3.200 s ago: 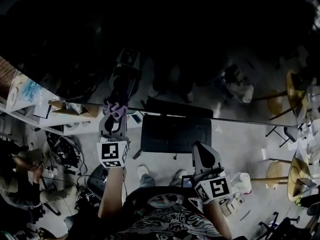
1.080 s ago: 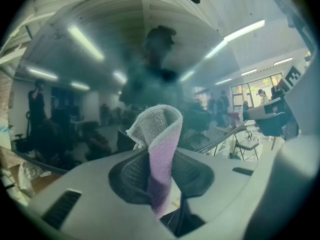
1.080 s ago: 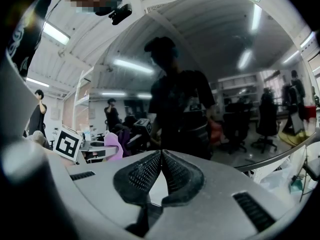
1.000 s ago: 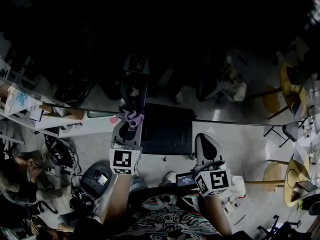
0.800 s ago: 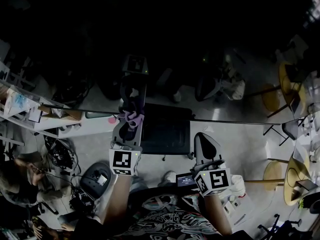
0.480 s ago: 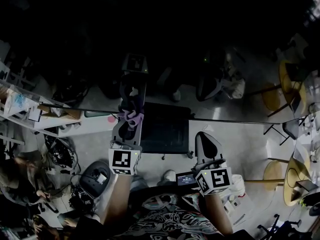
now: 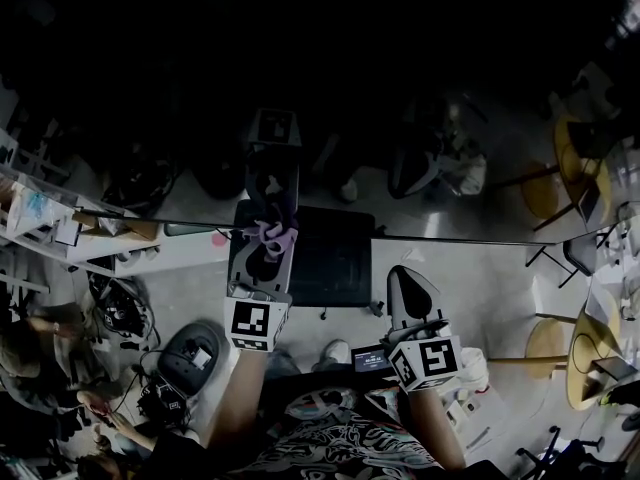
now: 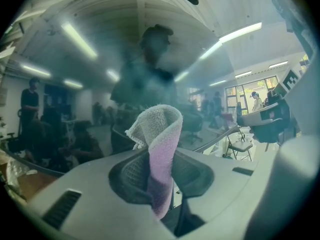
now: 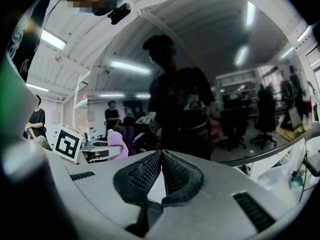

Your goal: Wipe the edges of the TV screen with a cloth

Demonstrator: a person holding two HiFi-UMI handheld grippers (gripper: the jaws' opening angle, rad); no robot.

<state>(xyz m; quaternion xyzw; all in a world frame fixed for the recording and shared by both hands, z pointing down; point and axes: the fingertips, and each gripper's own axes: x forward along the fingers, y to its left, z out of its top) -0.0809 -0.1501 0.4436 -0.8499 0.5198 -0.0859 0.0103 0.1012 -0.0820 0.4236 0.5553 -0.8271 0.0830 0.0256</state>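
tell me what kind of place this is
Probably a shared office or lab workspace. The TV screen reflects ceiling strip lights, office chairs and people; tangled cables lie on the floor.

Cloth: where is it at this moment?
Head view, left of centre: the cloth is pinched in the left gripper, at the TV screen's lower edge.

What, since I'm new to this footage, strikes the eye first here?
A lilac cloth stands pinched in the left tongs, at the lower edge of the dark, mirror-like TV screen. The right tongs hang shut and empty, lower right in the head view.
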